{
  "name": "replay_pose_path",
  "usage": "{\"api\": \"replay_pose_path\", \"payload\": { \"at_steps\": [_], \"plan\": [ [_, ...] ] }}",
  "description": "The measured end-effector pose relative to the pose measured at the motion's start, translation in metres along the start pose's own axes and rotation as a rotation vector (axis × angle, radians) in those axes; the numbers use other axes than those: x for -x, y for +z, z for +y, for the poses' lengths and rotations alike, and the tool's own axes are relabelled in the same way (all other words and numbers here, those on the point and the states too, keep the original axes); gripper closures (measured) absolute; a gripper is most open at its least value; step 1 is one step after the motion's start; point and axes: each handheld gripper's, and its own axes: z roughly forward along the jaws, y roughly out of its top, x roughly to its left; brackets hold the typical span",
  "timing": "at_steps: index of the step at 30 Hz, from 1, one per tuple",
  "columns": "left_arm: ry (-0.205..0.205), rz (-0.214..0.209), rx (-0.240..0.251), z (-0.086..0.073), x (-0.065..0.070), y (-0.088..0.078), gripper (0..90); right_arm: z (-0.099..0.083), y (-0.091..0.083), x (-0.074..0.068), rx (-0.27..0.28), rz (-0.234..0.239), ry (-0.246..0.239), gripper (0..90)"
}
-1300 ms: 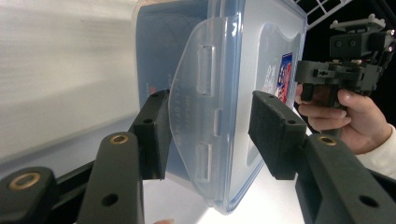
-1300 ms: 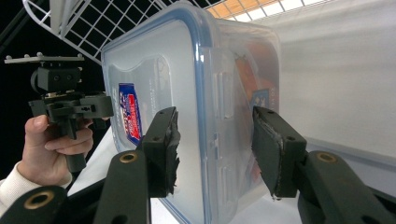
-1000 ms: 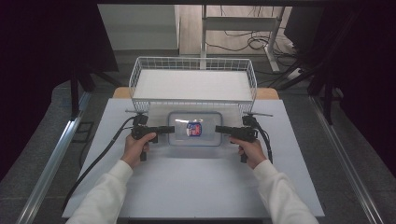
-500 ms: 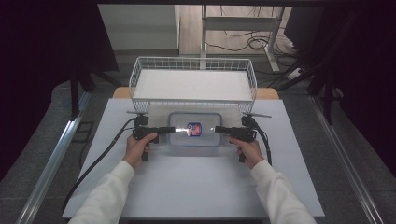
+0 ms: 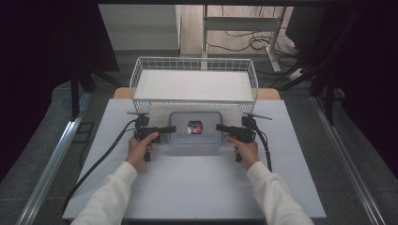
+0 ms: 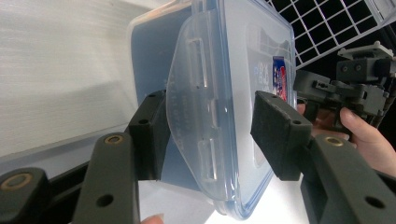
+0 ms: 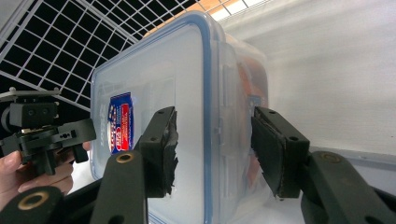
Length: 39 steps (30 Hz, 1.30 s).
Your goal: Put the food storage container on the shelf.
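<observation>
The plastic container (image 5: 195, 127) stands on the table (image 5: 187, 183), just before the wire basket (image 5: 193, 84). My left claw (image 6: 210, 128) and right claw (image 7: 212, 149) are released, each around one side latch.

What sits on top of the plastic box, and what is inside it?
A clear blue-rimmed lid covers the plastic box, with a red and blue sticker on it. Something orange shows faintly through the side wall; the rest of the contents cannot be made out.

White table (image 5: 187, 187) with a clear lidded container (image 5: 196, 139) and white wire basket (image 5: 194, 85).
</observation>
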Motion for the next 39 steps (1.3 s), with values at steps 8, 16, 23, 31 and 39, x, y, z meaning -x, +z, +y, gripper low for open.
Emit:
{"api": "replay_pose_path", "payload": {
  "at_steps": [8,16,23,31,39],
  "plan": [
    [0.028,0.01,0.017,0.0,0.004,-0.004,35.6,-0.005,0.002,-0.007,0.001,-0.014,-0.023,40.0],
    [0.061,0.057,0.033,-0.003,0.014,-0.018,25.0,-0.012,-0.011,-0.014,0.038,-0.041,-0.058,35.3],
    [0.109,0.076,0.021,-0.018,0.022,-0.037,24.4,-0.019,-0.031,-0.018,0.028,-0.044,-0.124,36.3],
    [0.212,0.11,-0.013,-0.049,0.04,-0.064,23.1,-0.041,-0.053,-0.028,-0.026,-0.079,-0.338,40.4],
    [0.359,0.157,-0.067,-0.08,0.068,-0.084,23.8,-0.064,-0.054,-0.05,-0.121,-0.095,-0.55,60.9]
  ]
}}
